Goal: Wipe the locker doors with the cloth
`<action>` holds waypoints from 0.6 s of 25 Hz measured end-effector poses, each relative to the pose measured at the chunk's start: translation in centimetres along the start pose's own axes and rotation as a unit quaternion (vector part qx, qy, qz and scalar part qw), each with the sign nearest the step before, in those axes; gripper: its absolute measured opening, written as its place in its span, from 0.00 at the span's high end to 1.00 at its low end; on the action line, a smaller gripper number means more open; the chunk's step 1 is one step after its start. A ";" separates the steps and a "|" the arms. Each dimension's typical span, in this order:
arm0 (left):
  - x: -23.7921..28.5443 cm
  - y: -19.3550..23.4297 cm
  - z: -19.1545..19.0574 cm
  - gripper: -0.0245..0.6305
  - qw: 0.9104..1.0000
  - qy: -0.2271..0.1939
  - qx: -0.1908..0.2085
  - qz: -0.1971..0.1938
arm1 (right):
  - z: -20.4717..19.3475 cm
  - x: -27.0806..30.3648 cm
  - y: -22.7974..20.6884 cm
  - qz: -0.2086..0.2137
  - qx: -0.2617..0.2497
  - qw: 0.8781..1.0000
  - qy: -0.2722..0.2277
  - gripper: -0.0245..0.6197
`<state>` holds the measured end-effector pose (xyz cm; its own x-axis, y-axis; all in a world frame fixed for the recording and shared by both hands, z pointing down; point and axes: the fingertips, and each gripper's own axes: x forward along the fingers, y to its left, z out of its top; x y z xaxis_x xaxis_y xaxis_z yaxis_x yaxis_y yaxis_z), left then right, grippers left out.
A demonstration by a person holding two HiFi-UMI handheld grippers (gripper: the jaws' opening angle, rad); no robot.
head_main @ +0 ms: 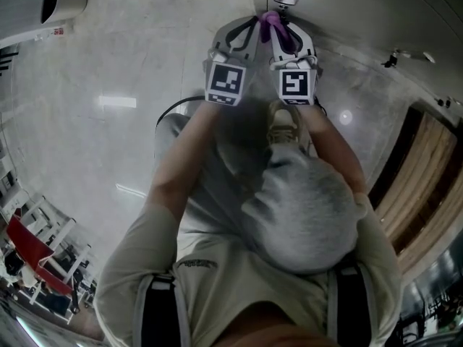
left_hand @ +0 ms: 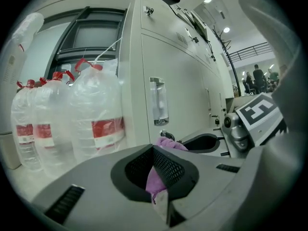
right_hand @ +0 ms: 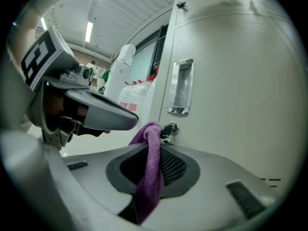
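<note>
Both grippers hold one purple cloth (head_main: 273, 24) close to the pale locker door (right_hand: 231, 81). My left gripper (head_main: 244, 33) is shut on a cloth end (left_hand: 156, 181), which pokes out past the jaw tips. My right gripper (head_main: 291, 35) is shut on the other part of the cloth (right_hand: 151, 167), which loops over its jaws. The two grippers sit side by side, almost touching. Just ahead of the cloth are the door's round lock (right_hand: 169, 128) and its recessed metal handle (right_hand: 180, 87). In the left gripper view the same handle (left_hand: 159, 102) stands above the cloth.
Several large clear water bottles (left_hand: 91, 119) with red labels stand left of the locker. A wooden panel (head_main: 416, 186) lies at the right of the head view. The person's leg and shoe (head_main: 286, 125) are below the grippers on the glossy floor (head_main: 108, 100).
</note>
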<state>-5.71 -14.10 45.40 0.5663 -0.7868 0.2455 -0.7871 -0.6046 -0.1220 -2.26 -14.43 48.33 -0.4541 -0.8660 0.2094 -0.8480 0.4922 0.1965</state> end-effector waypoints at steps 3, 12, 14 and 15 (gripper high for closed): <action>0.3 -0.3 0.3 0.96 1.000 -0.003 0.000 -0.005 | -0.2 -0.1 -0.7 -0.005 -0.009 1.000 0.002 0.88; 1.1 -2.4 2.1 0.96 0.999 -0.025 0.005 -0.032 | -1.4 -1.3 -2.6 -0.030 -0.021 0.999 0.023 0.88; 1.3 -3.0 2.4 0.96 0.999 -0.030 0.005 -0.040 | -2.1 -2.0 -4.4 -0.053 -0.006 0.998 0.031 0.88; 1.5 -3.3 2.6 0.96 0.998 -0.033 0.007 -0.044 | -2.4 -2.4 -5.4 -0.066 0.001 0.997 0.035 0.88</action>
<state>-1.69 -13.60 43.65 0.6477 -0.7373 0.1920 -0.7311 -0.6724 -0.1157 4.04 -14.77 49.09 -0.3185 -0.9147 0.2487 -0.8994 0.3745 0.2256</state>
